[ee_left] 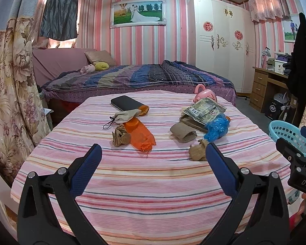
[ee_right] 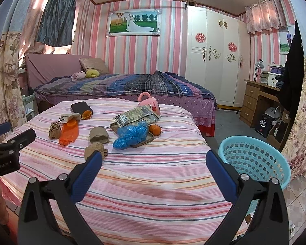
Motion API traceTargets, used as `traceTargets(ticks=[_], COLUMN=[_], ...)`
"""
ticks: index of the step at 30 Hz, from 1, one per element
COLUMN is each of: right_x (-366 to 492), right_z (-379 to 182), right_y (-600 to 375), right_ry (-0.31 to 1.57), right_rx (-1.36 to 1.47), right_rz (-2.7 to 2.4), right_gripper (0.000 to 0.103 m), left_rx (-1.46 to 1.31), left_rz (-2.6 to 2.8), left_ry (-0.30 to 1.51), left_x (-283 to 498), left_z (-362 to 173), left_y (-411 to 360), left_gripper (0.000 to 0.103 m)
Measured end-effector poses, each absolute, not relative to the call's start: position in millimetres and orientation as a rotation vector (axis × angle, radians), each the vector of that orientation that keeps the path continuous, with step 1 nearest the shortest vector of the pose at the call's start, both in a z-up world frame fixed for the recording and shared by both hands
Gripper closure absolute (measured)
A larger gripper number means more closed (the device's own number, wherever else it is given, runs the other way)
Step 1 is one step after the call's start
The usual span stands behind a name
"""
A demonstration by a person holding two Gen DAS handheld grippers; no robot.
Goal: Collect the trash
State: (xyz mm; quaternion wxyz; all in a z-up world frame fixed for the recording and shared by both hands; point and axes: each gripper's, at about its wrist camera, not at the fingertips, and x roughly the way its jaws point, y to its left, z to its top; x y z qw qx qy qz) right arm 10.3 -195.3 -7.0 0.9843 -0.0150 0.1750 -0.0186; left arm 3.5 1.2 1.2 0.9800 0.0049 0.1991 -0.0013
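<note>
Both hand-held grippers hang above the near end of a tabletop [ee_left: 144, 183] draped in a pink striped cloth. The left hand-held gripper [ee_left: 154, 153] has its blue pads spread wide with nothing between them; the right hand-held gripper [ee_right: 154, 159] is spread just as wide and also holds nothing.

The near half of the cloth is bare, leaving open room under both tools up to the rounded front edge. To the right of the tabletop, on the floor beside its edge, stands a light blue basket [ee_right: 255, 159], its mouth unobstructed.

The trash lies across the far half. On the left, an orange plastic bag [ee_left: 141, 135] lies touching a crumpled brown paper wad [ee_left: 120, 136], with a grey pouch [ee_left: 126, 116] and a black phone [ee_left: 126, 103] behind them. On the right, a second crumpled brown wad [ee_left: 197, 151] sits nearest, just beside the left gripper's right pad in the left wrist view. Beyond it lie a cardboard tube [ee_left: 183, 133], a blue plastic bag [ee_left: 216, 128] resting on a brown tray [ee_right: 144, 139], a printed foil packet [ee_left: 204, 109], an orange fruit [ee_right: 155, 129] and a tipped pink mug [ee_right: 149, 102].

A bed [ee_left: 136, 77] stands behind the tabletop, a white wardrobe [ee_left: 220, 40] and wooden desk [ee_left: 263, 85] to the right, floral curtains [ee_left: 12, 85] close on the left.
</note>
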Motion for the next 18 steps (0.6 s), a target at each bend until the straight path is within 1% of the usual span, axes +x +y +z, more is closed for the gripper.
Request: traceTargets(ticks=[18], right_x=[10.6], right_z=[-7.2], right_y=[-200.5], right_ry=[0.352], right_rx=[-0.032], right_rz=[-0.044], right_gripper=[0.004], left_rx=[0.012], left_rz=[-0.004], left_ry=[0.402], left_x=[3.5], left_z=[1.7], left_y=[0.8], left_gripper=[0.005])
